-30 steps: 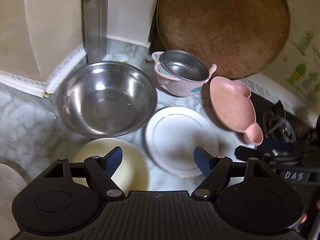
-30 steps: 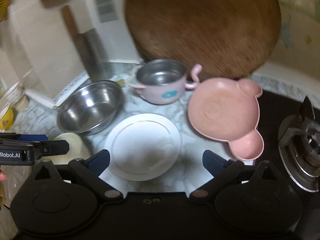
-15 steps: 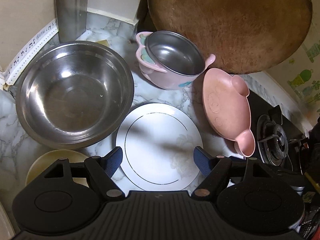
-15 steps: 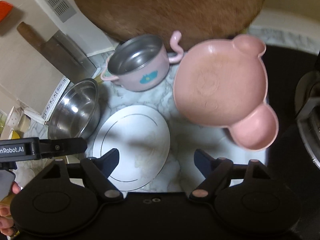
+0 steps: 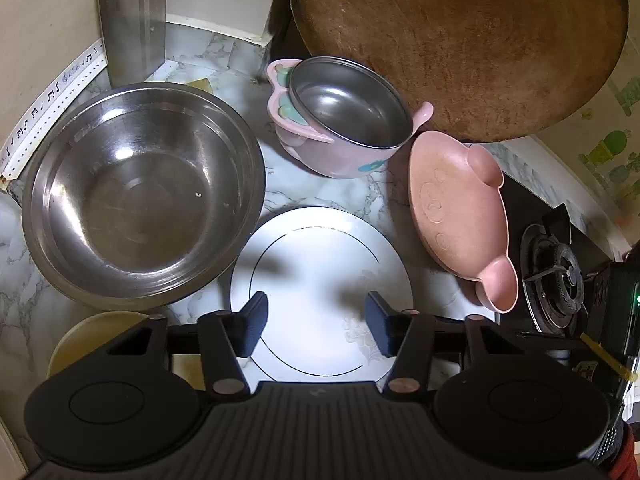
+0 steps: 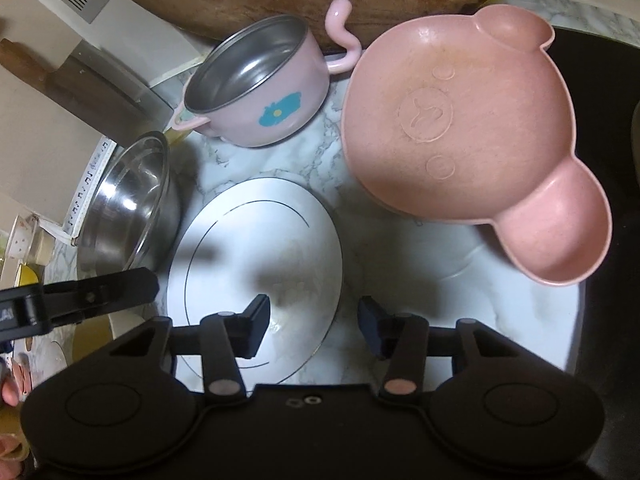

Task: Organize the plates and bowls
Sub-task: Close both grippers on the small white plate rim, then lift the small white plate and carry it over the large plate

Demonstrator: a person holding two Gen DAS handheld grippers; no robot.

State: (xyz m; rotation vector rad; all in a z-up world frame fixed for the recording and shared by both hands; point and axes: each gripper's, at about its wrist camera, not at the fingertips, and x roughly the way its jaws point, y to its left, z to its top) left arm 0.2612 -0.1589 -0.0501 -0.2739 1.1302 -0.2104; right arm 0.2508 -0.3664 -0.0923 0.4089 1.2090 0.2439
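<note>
Between your left gripper's (image 5: pixel 316 322) closing jaws lies the white plate (image 5: pixel 320 280), flat on the marble counter (image 5: pixel 276 196), pads clear of it. Your right gripper (image 6: pixel 314 326) is closing too, nothing gripped, the plate's edge between its jaws. Ahead-left sits the steel bowl (image 5: pixel 140 196); ahead-right, the pink bear dish (image 6: pixel 452 136).

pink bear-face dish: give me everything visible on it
The pink bear-face dish is a matte, plastic-looking plate shaped like a bear's head: a wide main well embossed with a snout and two round cheeks, plus two ear-shaped side wells. It looks empty, with faint staining. It lies right side up on the marble counter, right of the white plate, in front of the round wooden board; its right edge seems to overhang the black stove. No claw touches it.
</note>
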